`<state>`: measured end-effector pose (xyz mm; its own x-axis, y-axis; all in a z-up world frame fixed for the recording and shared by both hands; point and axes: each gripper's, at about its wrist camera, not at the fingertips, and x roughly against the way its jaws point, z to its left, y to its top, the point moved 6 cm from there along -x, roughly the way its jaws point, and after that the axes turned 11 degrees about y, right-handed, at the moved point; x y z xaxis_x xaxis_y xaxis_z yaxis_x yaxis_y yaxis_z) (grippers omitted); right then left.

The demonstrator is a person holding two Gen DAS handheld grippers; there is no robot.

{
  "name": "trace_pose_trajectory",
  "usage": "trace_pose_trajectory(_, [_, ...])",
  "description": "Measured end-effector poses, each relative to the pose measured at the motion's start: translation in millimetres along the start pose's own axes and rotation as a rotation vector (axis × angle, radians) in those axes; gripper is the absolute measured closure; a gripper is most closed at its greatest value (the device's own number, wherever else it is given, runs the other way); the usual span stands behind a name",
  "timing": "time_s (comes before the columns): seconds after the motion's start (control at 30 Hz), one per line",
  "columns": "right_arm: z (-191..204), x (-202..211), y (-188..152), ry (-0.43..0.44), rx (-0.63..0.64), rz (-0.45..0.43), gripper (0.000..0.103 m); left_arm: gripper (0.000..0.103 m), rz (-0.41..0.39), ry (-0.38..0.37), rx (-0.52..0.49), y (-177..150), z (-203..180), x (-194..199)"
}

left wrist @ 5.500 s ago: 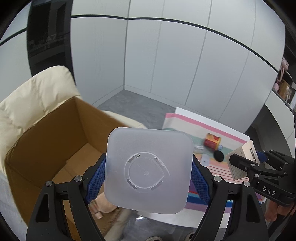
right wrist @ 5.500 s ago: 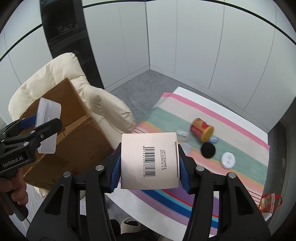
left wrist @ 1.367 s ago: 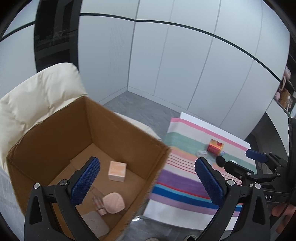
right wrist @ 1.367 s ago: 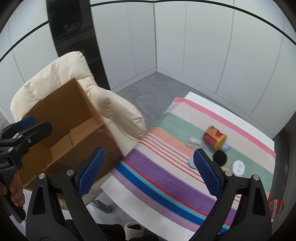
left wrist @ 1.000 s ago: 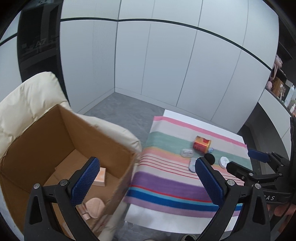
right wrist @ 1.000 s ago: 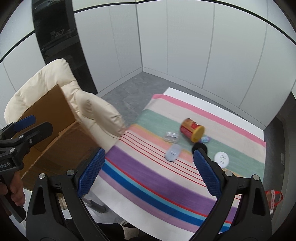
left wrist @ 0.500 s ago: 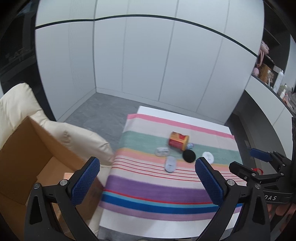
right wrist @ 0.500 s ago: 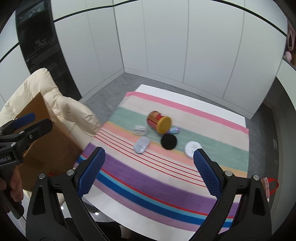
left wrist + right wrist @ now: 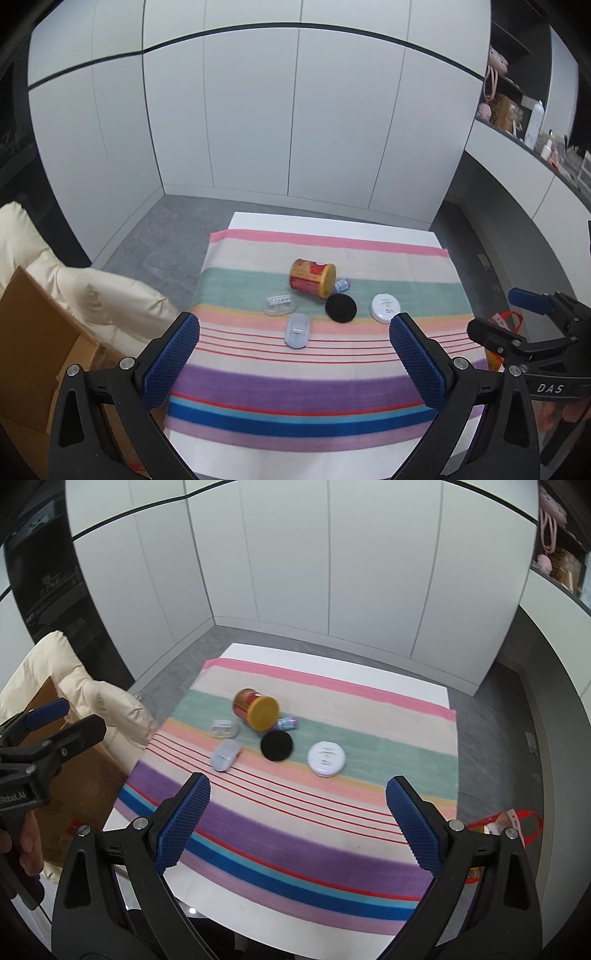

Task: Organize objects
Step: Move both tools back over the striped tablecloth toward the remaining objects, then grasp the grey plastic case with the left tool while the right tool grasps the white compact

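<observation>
White-panelled room; table under a striped cloth (image 9: 295, 384), cardboard box (image 9: 33, 354) on a cream chair at left. Six items cluster mid-cloth: tipped can (image 9: 255, 709), small bottle (image 9: 287, 723) touching it, clear case (image 9: 223, 728), grey case (image 9: 225, 755), black disc (image 9: 276, 746), white compact (image 9: 327, 758). Left gripper (image 9: 295, 363) and right gripper (image 9: 297, 821): both spread wide, empty, well short of the cluster. Judgement: approach outlying items first, grey case and compact; come in low across each flat item's narrow width.
</observation>
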<state>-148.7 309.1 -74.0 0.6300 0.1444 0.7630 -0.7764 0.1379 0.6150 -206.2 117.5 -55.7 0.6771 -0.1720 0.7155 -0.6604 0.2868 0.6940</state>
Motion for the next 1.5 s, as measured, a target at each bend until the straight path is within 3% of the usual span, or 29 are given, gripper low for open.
trace_pose_trajectory(0.13, [-18.7,1.1,-7.7,-0.017,-0.026,0.009,0.005,0.0,-0.048,0.1,-0.11,-1.0,-24.1,-2.3])
trace_pose_trajectory(0.27, [-38.5,-2.3,-19.0,-0.047,-0.041,0.032,0.005,0.0,-0.064,0.106,-0.153,-5.8,-45.3,-9.1])
trace_pose_trajectory(0.3, [-43.7,-3.4,-21.4,-0.054,-0.047,0.036,0.005,0.0,-0.058,0.078,-0.172,-8.2,-51.0,-13.9])
trace_pose_trajectory(0.47, [-66.7,-19.8,-35.4,-0.101,-0.03,0.075,0.005,0.002,0.045,0.008,-0.155,-30.1,-68.0,-52.1])
trace_pose_trajectory(0.57, [-79.3,-29.2,-45.9,-0.083,-0.072,0.102,0.005,0.006,0.117,-0.006,-0.128,-47.6,-69.0,-80.1])
trace_pose_trajectory(0.77, [-91.5,-65.0,-51.9,-0.075,-0.086,0.137,0.005,0.014,0.245,0.078,-0.102,-81.0,-50.7,-142.4])
trace_pose_trajectory(0.87, [-91.9,-89.6,-56.0,-0.067,-0.077,0.166,0.005,0.019,0.318,0.076,-0.074,-97.1,-40.6,-172.5])
trace_pose_trajectory(1.07, [-91.5,-142.3,-60.9,-0.028,-0.09,0.214,0.005,0.024,0.348,0.083,-0.055,-106.7,-34.2,-209.0])
trace_pose_trajectory(1.2, [-89.4,-172.5,-59.6,-0.009,-0.095,0.234,0.005,0.024,0.32,0.068,-0.053,-95.0,-41.1,-219.9])
trace_pose_trajectory(1.27, [-90.0,-186.5,-56.9,-0.012,-0.09,0.235,0.005,0.028,0.31,0.065,-0.068,-86.2,-48.4,-225.0])
trace_pose_trajectory(1.37, [-92.4,-203.9,-51.3,-0.026,-0.083,0.24,0.005,0.048,0.291,0.062,-0.07,-74.3,-56.6,-228.6])
trace_pose_trajectory(1.43, [-96.2,-214.1,-45.9,-0.032,-0.09,0.239,0.006,0.067,0.281,0.067,-0.067,-69.3,-61.0,-230.2])
trace_pose_trajectory(1.5, [-98.6,-220.4,-41.3,-0.028,-0.096,0.239,0.013,0.067,0.28,0.079,-0.066,-67.9,-62.8,-232.4])
